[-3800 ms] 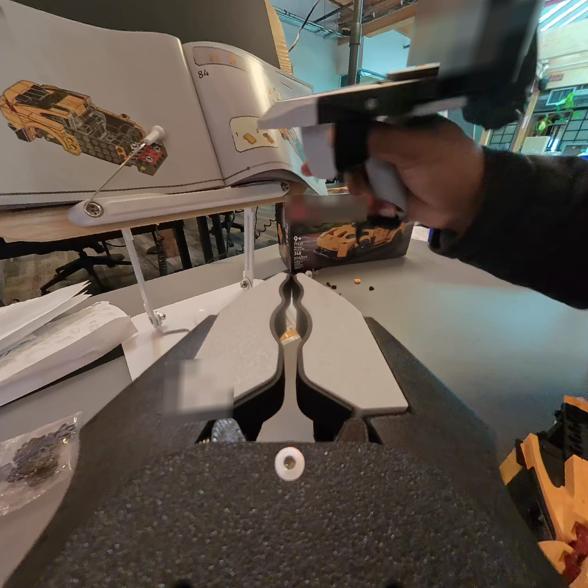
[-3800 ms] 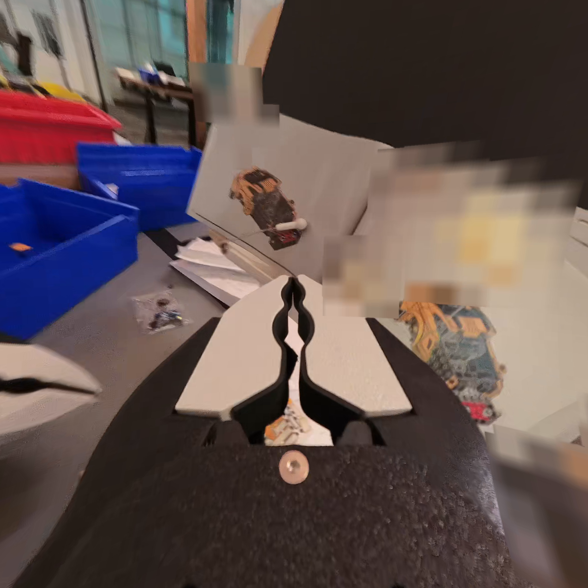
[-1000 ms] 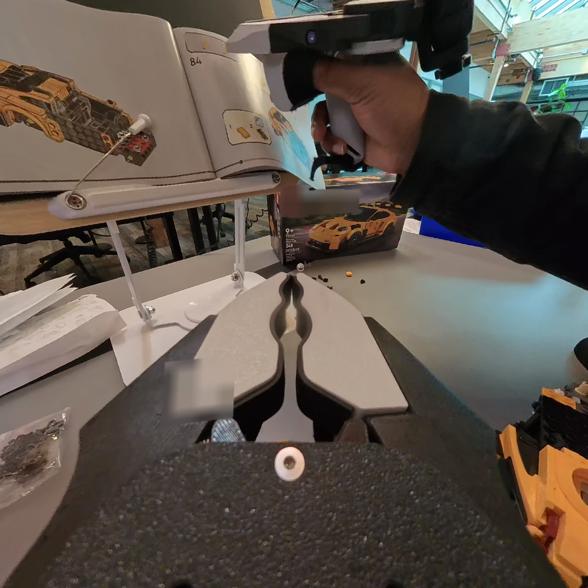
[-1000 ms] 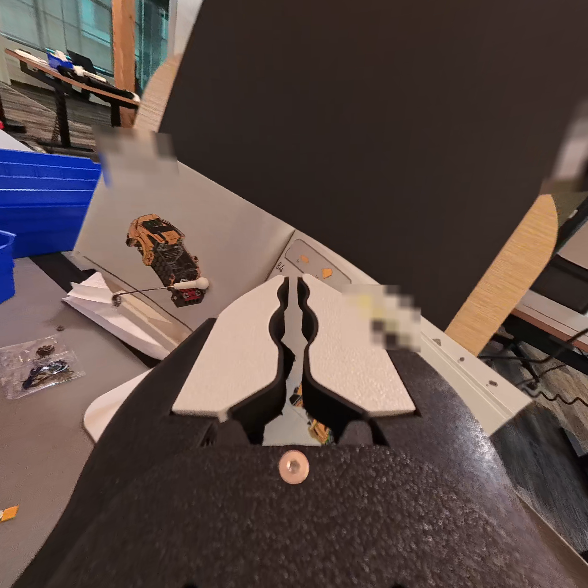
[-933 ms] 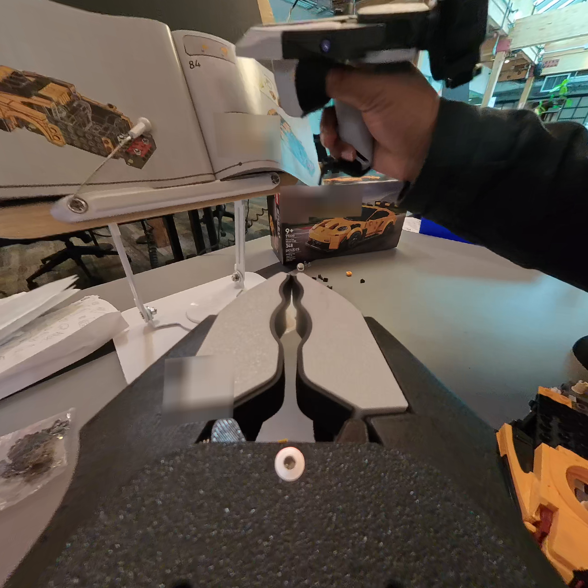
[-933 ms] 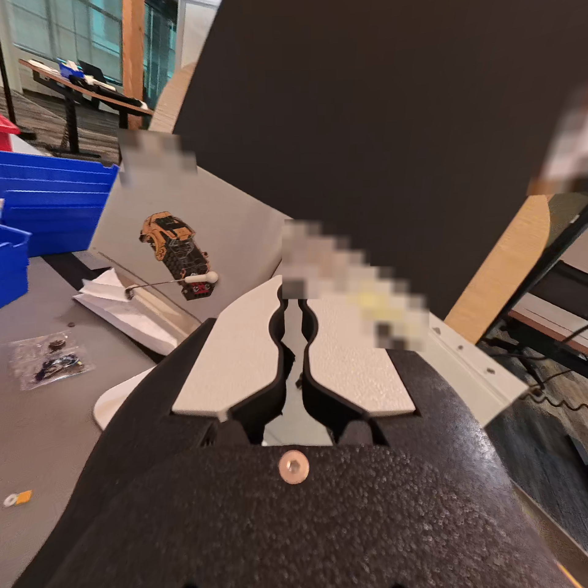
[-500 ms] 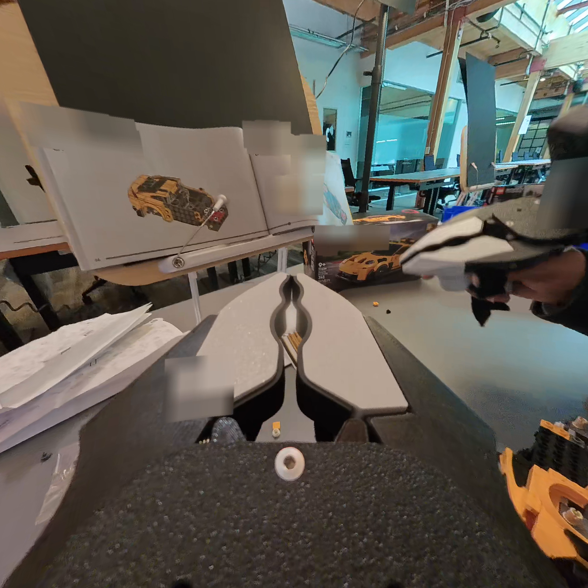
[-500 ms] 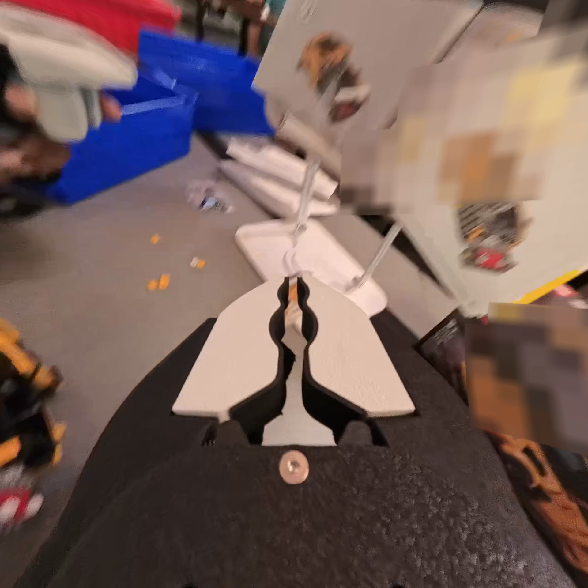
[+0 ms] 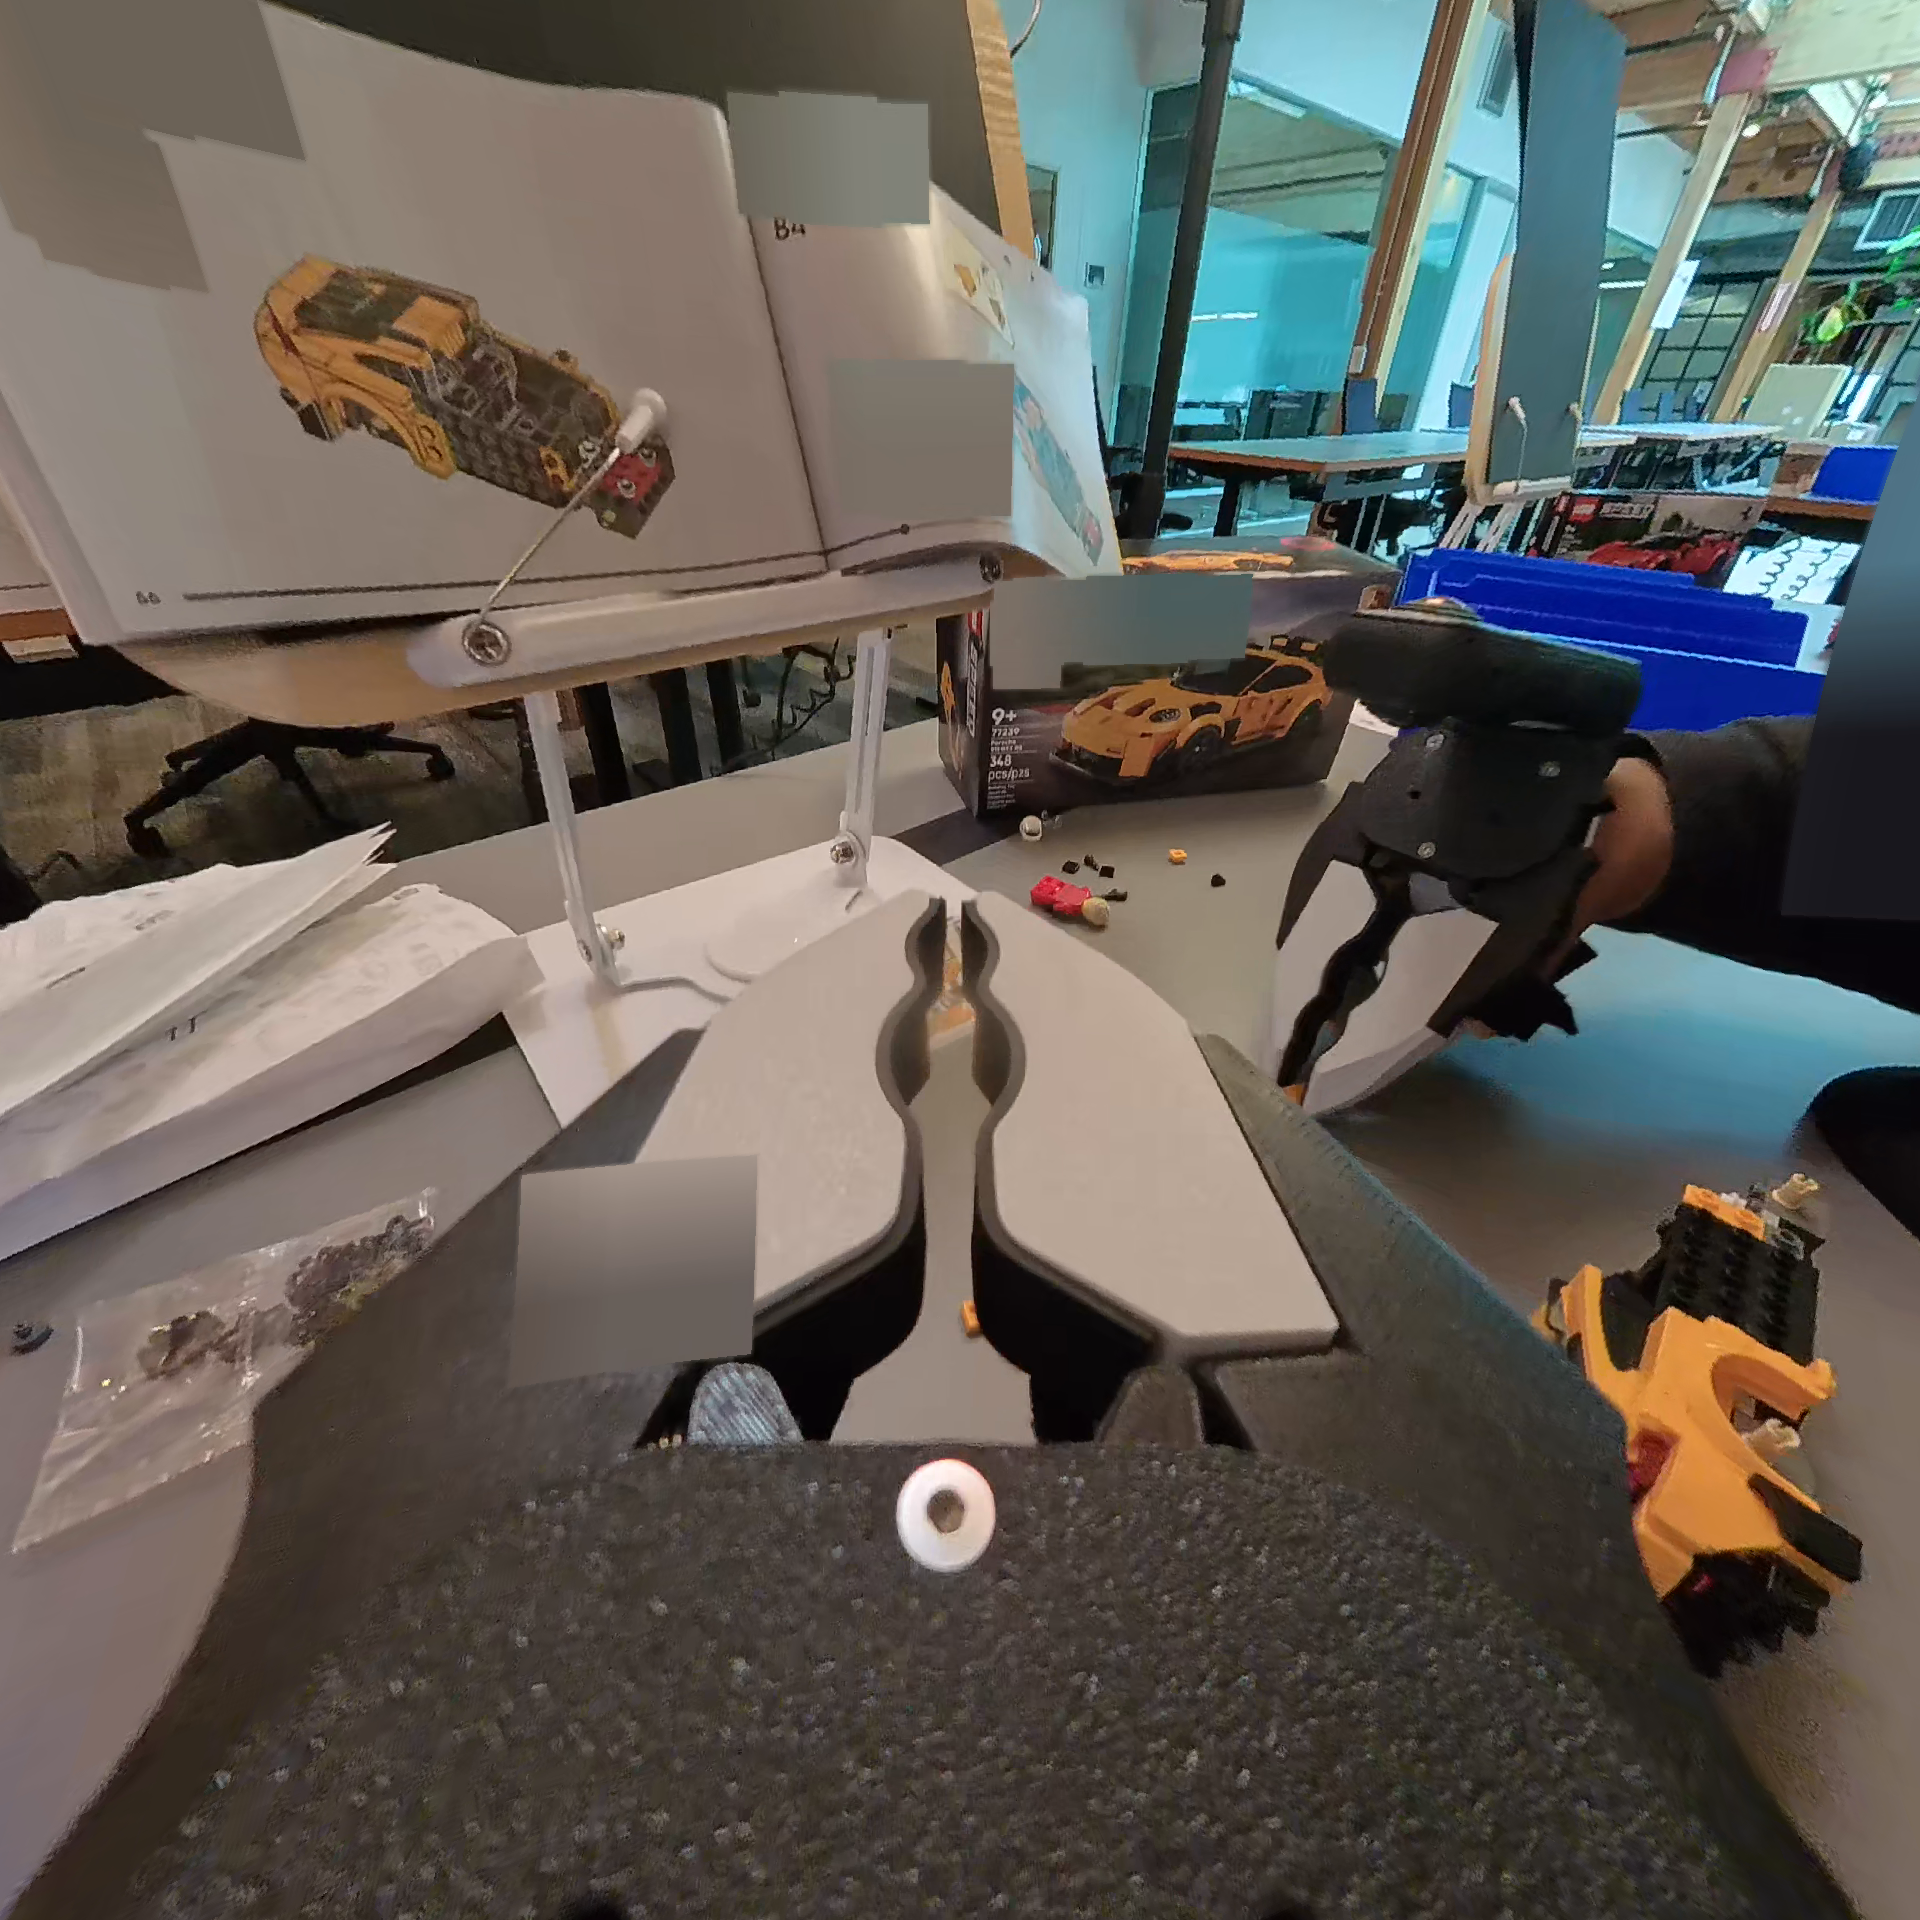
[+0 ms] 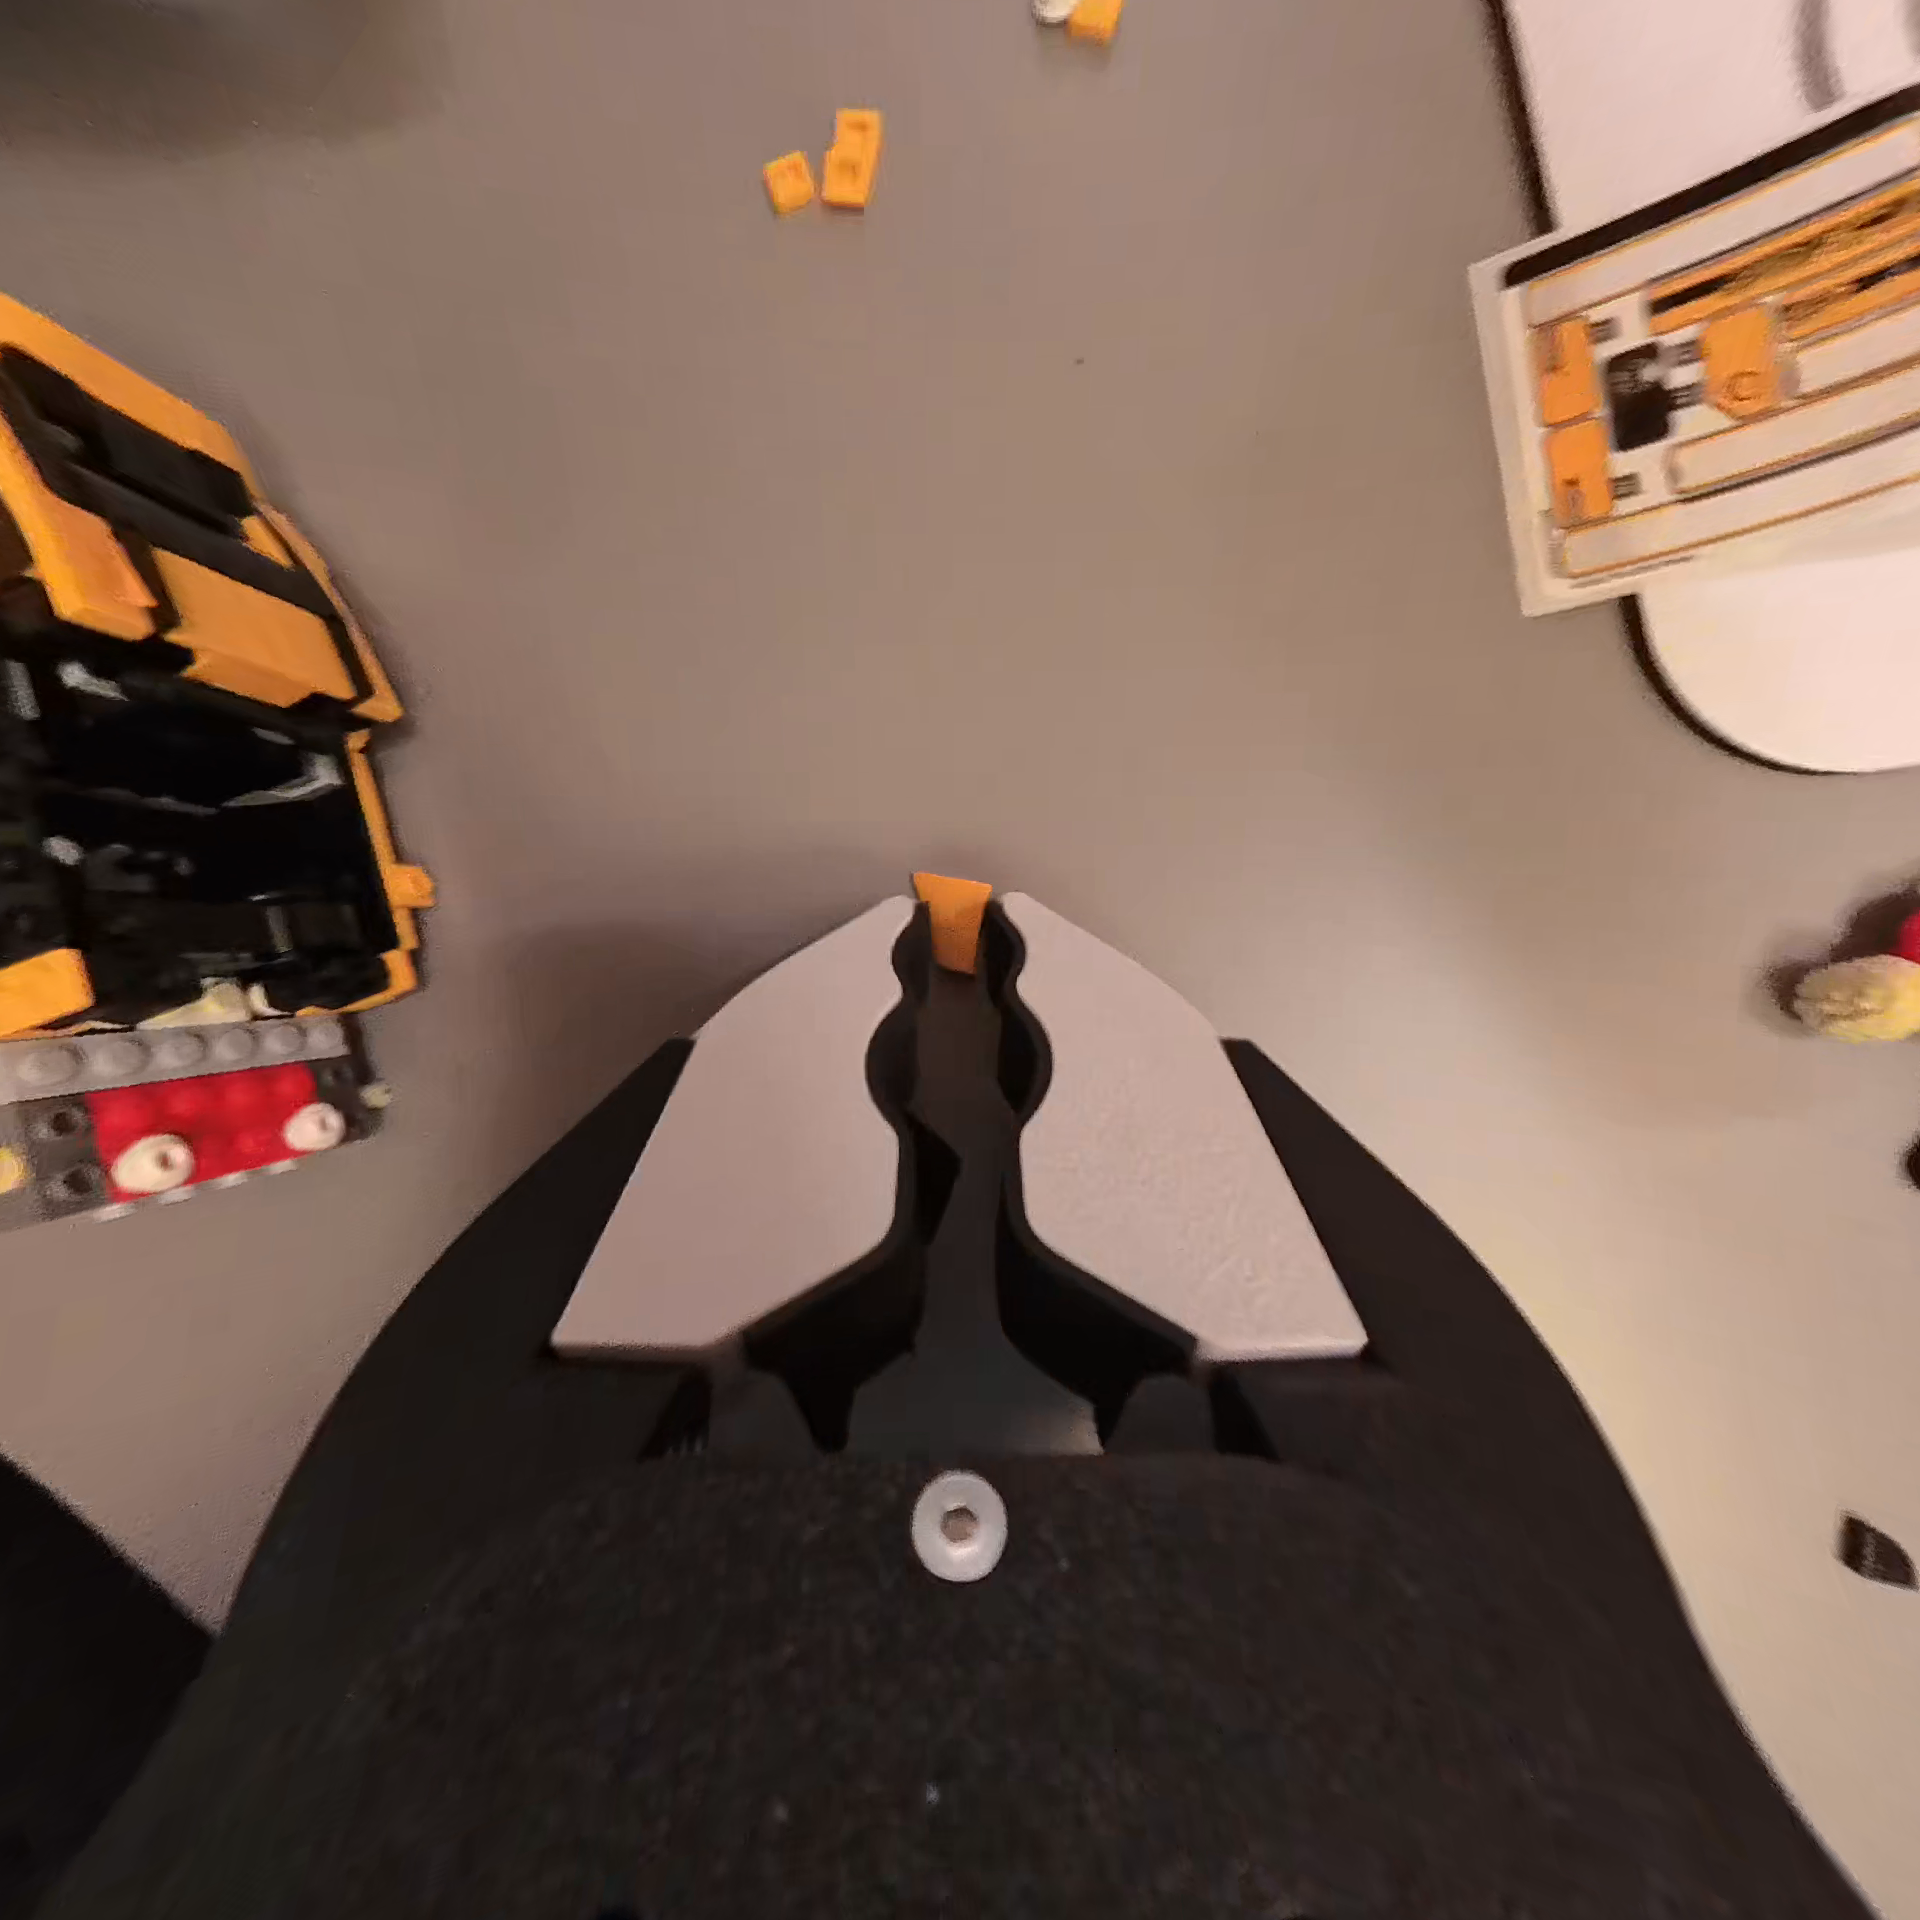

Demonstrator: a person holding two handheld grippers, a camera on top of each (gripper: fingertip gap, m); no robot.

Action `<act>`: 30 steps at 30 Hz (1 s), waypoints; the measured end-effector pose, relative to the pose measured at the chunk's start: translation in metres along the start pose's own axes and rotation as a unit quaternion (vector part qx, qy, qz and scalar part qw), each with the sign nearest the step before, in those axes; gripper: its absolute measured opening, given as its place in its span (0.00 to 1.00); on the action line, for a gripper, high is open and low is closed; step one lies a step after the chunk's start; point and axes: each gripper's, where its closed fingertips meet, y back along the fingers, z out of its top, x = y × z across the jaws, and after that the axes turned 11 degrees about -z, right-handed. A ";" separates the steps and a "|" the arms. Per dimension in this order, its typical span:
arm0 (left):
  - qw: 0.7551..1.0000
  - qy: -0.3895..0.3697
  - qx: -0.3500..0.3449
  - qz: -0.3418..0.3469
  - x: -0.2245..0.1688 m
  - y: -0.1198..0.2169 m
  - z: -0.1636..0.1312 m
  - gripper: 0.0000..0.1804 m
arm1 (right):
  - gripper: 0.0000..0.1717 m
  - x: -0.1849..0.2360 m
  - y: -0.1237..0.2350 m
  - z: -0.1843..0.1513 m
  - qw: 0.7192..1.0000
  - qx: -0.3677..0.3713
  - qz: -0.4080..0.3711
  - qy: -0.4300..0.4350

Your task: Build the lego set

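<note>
Book stand (image 9: 727, 935) at the back of the bench (image 9: 1558, 1143), open manual (image 9: 468, 364) on it. Paper stack (image 9: 208, 987) left of stand, parts bag (image 9: 208, 1340) in front of that. Box (image 9: 1143, 717) behind-right, loose bits (image 9: 1101, 883) before it. Part-built car (image 9: 1714, 1403) near right.

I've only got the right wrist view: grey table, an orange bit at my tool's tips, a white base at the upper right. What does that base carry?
Observer: The white base carries a stand holding an open instruction booklet up above the table.
Operator: Anything behind the stand?
Observer: A dark box picturing an orange car stands on the table, behind and to the right of the stand.
Operator: And on the stand's left?
Observer: A clear bag of small dark parts lies in front of a stack of paper.
</note>
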 end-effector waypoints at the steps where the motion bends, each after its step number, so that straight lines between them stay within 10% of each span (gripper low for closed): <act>1: 1.000 0.000 0.004 0.000 0.001 0.000 -0.001 0.01 | 0.05 0.004 0.001 -0.001 1.000 0.007 0.005 0.004; 30: 1.000 -0.009 0.011 0.007 -0.002 0.014 -0.001 0.02 | 0.09 0.062 0.040 -0.036 0.998 -0.021 -0.050 0.005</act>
